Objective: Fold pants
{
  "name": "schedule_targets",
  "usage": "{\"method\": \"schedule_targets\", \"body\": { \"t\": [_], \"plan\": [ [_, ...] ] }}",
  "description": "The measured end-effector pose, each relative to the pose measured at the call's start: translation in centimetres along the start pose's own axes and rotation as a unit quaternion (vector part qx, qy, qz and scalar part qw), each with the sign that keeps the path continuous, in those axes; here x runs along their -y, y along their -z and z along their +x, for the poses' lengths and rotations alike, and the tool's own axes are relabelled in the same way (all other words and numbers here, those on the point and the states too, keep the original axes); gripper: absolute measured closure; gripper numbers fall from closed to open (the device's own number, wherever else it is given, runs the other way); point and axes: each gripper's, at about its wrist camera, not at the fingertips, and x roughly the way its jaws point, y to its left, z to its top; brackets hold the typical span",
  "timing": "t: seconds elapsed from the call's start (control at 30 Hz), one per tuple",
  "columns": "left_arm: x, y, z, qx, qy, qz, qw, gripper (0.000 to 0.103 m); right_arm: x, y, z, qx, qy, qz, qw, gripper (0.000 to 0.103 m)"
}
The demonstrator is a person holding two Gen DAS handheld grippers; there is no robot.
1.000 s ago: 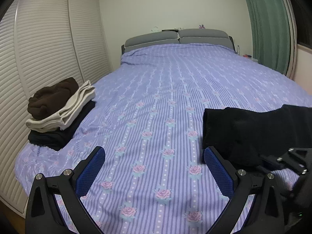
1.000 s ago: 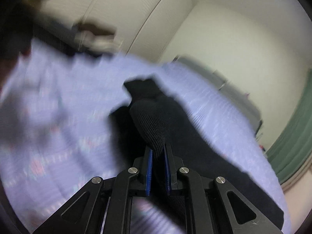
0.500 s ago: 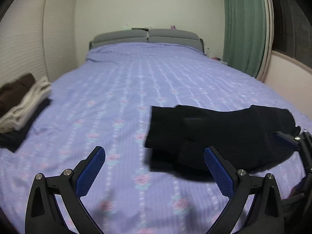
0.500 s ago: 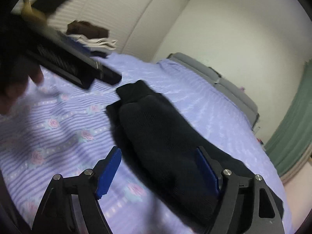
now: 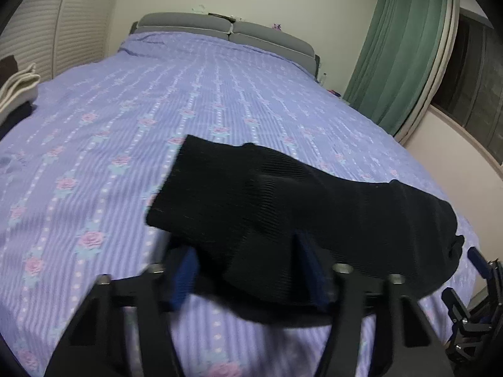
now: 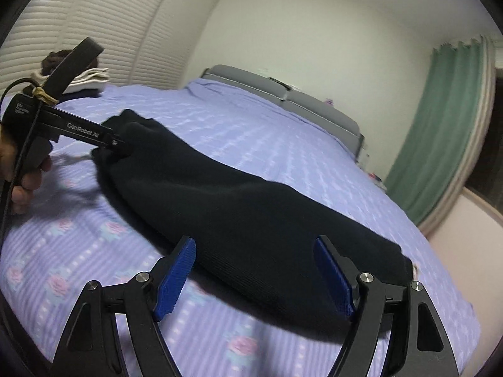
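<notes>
Black knit pants lie folded lengthwise across the near part of the purple flowered bed. My left gripper is at their left end; the cloth lies between its blue pads, which stand partly apart and blurred. In the right wrist view the pants run from far left to near right, and the left gripper reaches into their far end. My right gripper is open and empty, its pads astride the near end of the pants.
A stack of folded clothes sits at the bed's left edge beside a white louvred wardrobe. A grey headboard is at the far end. A green curtain hangs on the right.
My left gripper moved right onto the pants' left end and narrowed around the cloth. My right gripper, earlier shut on the pants, let go, opened and drew back to their right end.
</notes>
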Motion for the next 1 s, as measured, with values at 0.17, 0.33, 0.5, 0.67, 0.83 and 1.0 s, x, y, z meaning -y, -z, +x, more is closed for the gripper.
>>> {"method": "schedule_targets", "body": {
  "t": [0.17,0.33,0.5,0.67,0.83,1.0],
  "plan": [
    [0.6,-0.2,-0.9,0.013,0.0,-0.009,0.9999,0.074,2.0,0.0,0.3,-0.012,0.01,0.035,0.999,0.026],
    [2.3,-0.6,-3.3,0.031,-0.019,0.01,0.9993,0.077,4.9,0.2,0.0,-0.02,0.035,0.07,0.997,0.026],
    [4.4,-1.5,-5.8,0.042,-0.04,0.034,0.9978,0.077,9.8,0.7,-0.6,-0.043,0.062,0.128,0.989,0.026],
    [6.3,-0.5,-6.1,0.044,-0.069,0.074,0.9939,0.077,15.1,2.1,-0.2,-0.076,0.074,0.2,0.974,0.026],
    [6.9,-0.1,-5.4,0.042,-0.077,0.07,0.9937,0.077,16.7,4.2,1.0,-0.122,0.048,0.257,0.958,0.026],
    [6.2,-0.1,-4.4,0.031,-0.09,0.047,0.9944,0.077,16.4,5.5,2.4,-0.156,0.061,0.307,0.937,0.026]
  ]
}}
